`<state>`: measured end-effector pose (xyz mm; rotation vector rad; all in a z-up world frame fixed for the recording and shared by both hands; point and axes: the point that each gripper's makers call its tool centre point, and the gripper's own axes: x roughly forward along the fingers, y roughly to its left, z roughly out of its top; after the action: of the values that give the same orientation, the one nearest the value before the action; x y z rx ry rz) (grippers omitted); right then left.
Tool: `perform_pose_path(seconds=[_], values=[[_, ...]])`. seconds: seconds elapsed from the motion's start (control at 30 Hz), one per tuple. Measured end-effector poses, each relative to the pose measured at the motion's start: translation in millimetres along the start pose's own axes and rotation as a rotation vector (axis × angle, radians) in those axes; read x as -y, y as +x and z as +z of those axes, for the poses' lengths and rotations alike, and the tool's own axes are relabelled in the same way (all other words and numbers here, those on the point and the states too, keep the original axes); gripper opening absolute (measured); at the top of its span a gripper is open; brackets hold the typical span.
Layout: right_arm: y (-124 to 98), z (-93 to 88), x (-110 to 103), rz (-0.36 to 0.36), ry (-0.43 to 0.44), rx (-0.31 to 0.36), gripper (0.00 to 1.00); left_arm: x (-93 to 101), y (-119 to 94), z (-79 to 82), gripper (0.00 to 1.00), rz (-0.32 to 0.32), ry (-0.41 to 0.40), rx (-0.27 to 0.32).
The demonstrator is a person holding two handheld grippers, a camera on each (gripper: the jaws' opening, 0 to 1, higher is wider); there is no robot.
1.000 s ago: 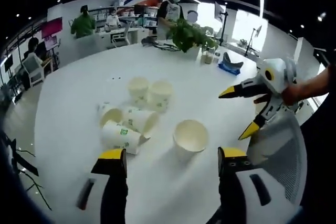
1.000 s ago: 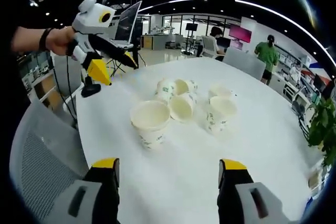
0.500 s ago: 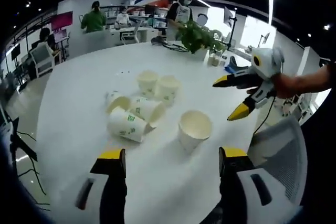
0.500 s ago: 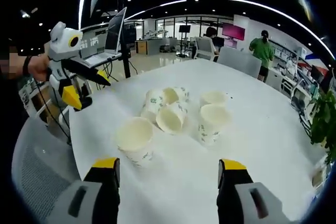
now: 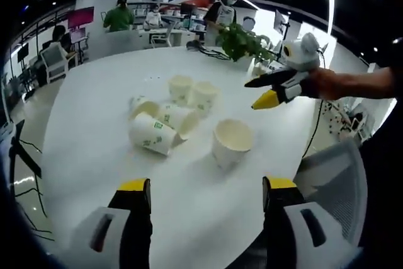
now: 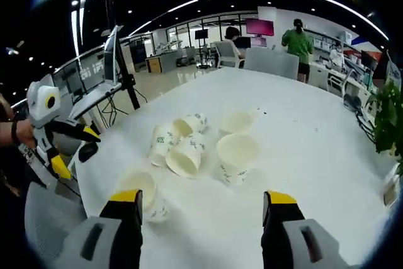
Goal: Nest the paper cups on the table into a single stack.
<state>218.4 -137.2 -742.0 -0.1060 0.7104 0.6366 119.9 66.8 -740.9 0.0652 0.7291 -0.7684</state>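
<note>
White table [image 5: 94,111], clustered paper cups [image 5: 179,114], bare near edge, both tools spread.

Probably open-plan office: desks [image 5: 157,33], chairs [image 6: 271,62]

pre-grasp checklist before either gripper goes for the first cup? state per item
1. Left gripper open, nothing between the jaws: ok.
2. Right gripper open, nothing between the jaws: ok.
3. Nearest upright cup stands apart from the others, mouth up, room around it: ok.
4. Two far upright cups stand close together; whether they touch: cannot tell.
5. Tipped cups lie on their sides in a cluster, touching one another, not ready to nest as they lie: not ok.
6. White table is bare around the cups: ok.
</note>
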Motion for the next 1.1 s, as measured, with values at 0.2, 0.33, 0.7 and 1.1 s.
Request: perform_pose_path(seconds=[0.2,0.33,0.7,1.1], values=[[15,21.5,27,-0.021,0.069,-0.007,0.76,0.9,-2,-7.8,0.70,0.001,-0.012,-0.004],[23,39.2,43,-0.041,0.070,-0.027,0.76,0.7,-4,-13.1,0.71,0.008,-0.018,-0.011],[50,40.8,63,-0.090,0.078,-0.143,0.73,-0.4,-6,-20.6,0.71,0.015,-0.022,-0.009],[84,32.2,77,-0.093,0.097,-0.260,0.70,-5.1,-14,-25.5,0.71,0.034,-0.044,0.000]])
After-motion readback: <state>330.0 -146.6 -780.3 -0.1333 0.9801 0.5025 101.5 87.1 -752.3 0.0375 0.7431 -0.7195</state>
